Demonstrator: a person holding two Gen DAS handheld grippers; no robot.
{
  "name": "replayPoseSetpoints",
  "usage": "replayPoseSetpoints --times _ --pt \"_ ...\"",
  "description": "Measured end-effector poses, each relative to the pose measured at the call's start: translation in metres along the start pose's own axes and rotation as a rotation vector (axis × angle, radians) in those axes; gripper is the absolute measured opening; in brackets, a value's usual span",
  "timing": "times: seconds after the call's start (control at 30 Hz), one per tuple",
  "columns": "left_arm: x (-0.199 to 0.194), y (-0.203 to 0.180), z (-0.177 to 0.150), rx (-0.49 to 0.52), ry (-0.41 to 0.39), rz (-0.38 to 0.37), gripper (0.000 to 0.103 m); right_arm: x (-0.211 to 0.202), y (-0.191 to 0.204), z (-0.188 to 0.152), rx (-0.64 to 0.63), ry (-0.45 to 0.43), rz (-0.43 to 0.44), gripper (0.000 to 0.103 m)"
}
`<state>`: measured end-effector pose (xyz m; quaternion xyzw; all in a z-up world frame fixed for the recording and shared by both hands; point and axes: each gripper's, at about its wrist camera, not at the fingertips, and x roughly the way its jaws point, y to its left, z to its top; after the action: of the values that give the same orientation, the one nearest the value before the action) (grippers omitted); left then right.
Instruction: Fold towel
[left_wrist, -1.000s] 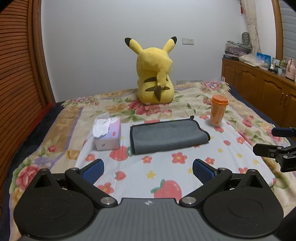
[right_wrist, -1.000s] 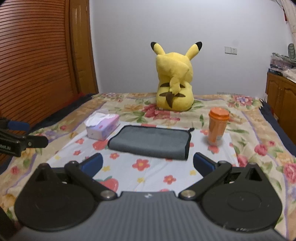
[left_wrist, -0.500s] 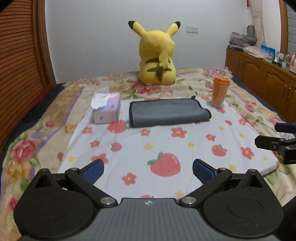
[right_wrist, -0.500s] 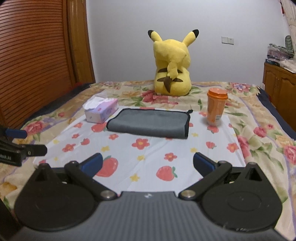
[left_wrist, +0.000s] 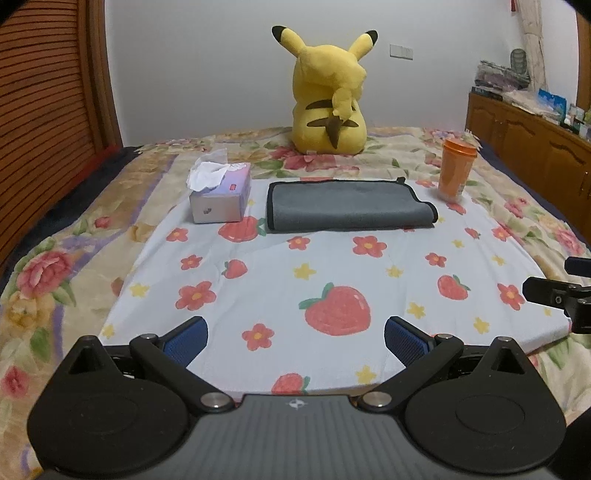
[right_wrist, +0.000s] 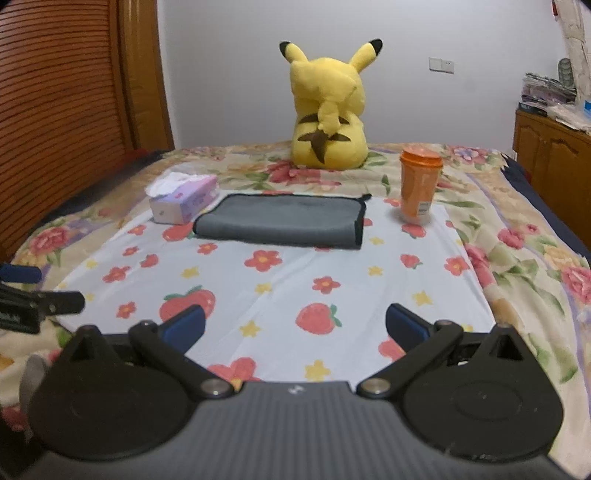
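Bed (left_wrist: 74, 236): folded grey towel (left_wrist: 347, 206) far ahead; left gripper (left_wrist: 295, 338), right gripper (right_wrist: 295, 326) spread wide, empty.

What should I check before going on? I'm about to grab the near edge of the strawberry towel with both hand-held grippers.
1. Left hand-held gripper open, empty: ok.
2. Right hand-held gripper open, empty: ok.
3. Strawberry towel lies flat: ok.
4. Towel top bare: not ok; gray cloth lies on it, tissue box and orange cup at its far edge.
5. Near corners free: cannot tell.
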<state>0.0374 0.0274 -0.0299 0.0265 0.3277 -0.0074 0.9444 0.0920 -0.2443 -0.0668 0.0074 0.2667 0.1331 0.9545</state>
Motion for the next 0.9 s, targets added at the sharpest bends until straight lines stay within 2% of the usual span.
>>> replayPoseSetpoints --times 0.23,0.4,0.9 --pt "0.0 -0.007 0.0 0.041 -0.033 0.018 0.103 0.002 -0.004 -0.001 0.026 -0.006 -0.016 0.103" --pt "-0.005 -0.005 0.003 0.034 -0.061 0.012 0.103 0.002 -0.007 -0.001 0.039 -0.011 -0.022 0.103" --pt "-0.02 -0.008 0.006 0.047 -0.147 0.024 0.103 -0.009 -0.011 0.003 0.044 -0.111 -0.058 0.103"
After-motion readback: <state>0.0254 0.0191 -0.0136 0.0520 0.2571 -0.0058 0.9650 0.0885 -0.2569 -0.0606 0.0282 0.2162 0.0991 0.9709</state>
